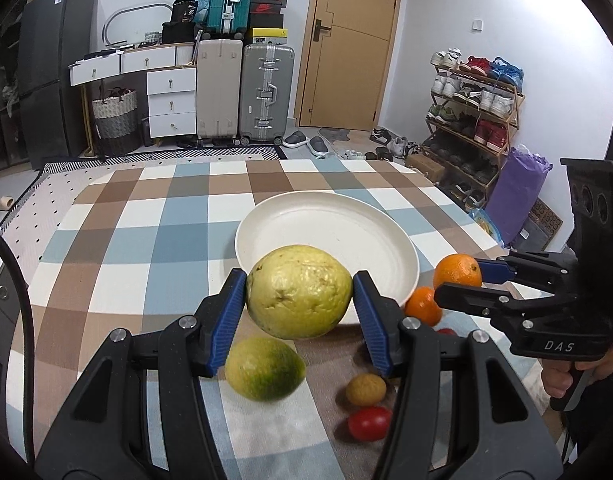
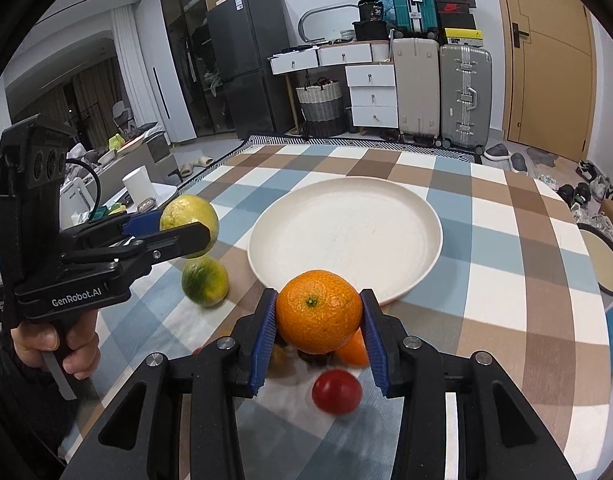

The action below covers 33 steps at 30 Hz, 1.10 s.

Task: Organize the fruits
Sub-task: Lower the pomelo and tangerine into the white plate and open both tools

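My left gripper (image 1: 300, 298) is shut on a large yellow-green guava (image 1: 299, 291) and holds it above the table, just before the near rim of the white plate (image 1: 326, 232). It also shows in the right wrist view (image 2: 188, 226). My right gripper (image 2: 318, 312) is shut on an orange (image 2: 319, 310), lifted near the plate (image 2: 346, 232); the orange also shows in the left wrist view (image 1: 458, 271). On the checked cloth lie a green-yellow citrus (image 1: 264, 368), a second orange (image 1: 424, 306), a small yellow fruit (image 1: 365, 389) and a red tomato (image 1: 369, 423).
The table has a checked cloth (image 1: 146, 240) with its far edge toward the room. Beyond stand suitcases (image 1: 266, 92), white drawers (image 1: 172, 100), a door (image 1: 346, 40) and a shoe rack (image 1: 474, 120). Another red tomato (image 2: 336, 392) lies under my right gripper.
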Each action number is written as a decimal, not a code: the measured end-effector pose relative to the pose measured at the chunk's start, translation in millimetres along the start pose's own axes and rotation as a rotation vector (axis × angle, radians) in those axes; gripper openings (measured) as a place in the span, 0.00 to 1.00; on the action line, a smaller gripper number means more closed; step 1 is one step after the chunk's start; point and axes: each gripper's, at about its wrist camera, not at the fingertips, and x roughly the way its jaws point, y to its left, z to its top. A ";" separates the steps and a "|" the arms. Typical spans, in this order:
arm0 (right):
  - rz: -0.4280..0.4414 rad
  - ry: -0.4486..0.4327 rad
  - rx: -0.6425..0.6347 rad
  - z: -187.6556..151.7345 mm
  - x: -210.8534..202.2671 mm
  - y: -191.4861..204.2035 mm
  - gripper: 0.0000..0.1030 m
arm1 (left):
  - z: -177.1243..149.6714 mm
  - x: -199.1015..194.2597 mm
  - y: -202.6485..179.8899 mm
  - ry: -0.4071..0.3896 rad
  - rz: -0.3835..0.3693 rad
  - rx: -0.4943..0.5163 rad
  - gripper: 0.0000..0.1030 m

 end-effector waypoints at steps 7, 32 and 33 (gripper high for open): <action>-0.009 -0.003 0.021 15.0 14.2 -13.0 0.40 | 13.4 26.5 5.3 0.010 0.009 -0.001 0.50; -0.018 0.050 0.078 21.7 63.7 -42.9 0.41 | 13.0 93.5 -3.0 0.077 0.028 0.055 0.51; -0.018 0.053 0.081 21.8 64.8 -43.8 0.41 | 12.2 94.1 -3.4 0.078 0.027 0.056 0.51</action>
